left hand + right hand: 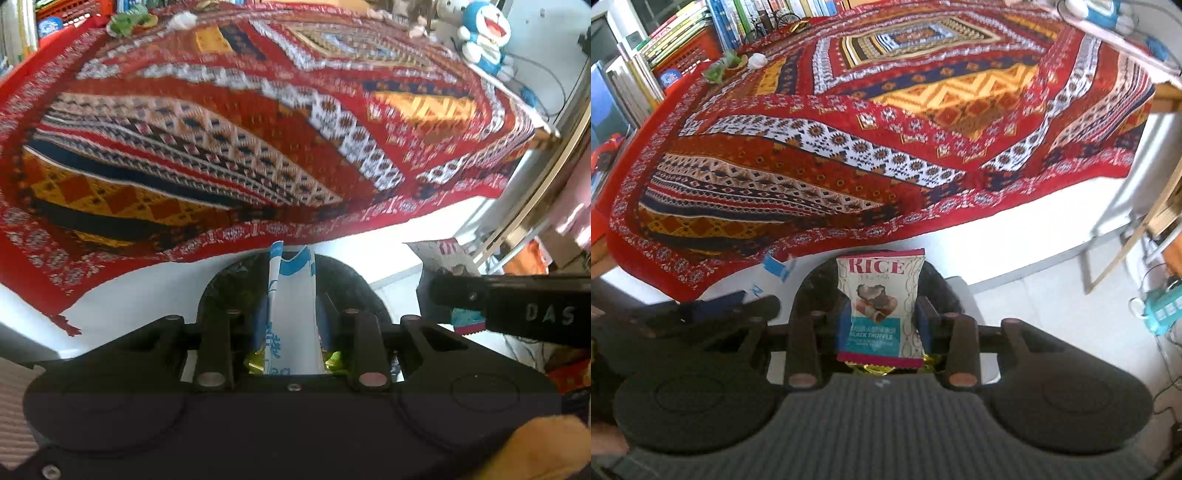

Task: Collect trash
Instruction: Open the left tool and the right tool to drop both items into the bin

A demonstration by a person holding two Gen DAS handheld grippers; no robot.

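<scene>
Left gripper point(293, 314) clamps white-blue wrapper point(293, 295) | right gripper point(882, 314) clamps rice snack packet point(881, 306)

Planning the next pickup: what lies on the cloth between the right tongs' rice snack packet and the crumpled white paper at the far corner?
Only bare patterned tablecloth between the rice snack packet and crumpled white paper, per the right wrist view.

Rice wrapper point(881, 310), white-blue wrapper point(293, 314), both upright
</scene>
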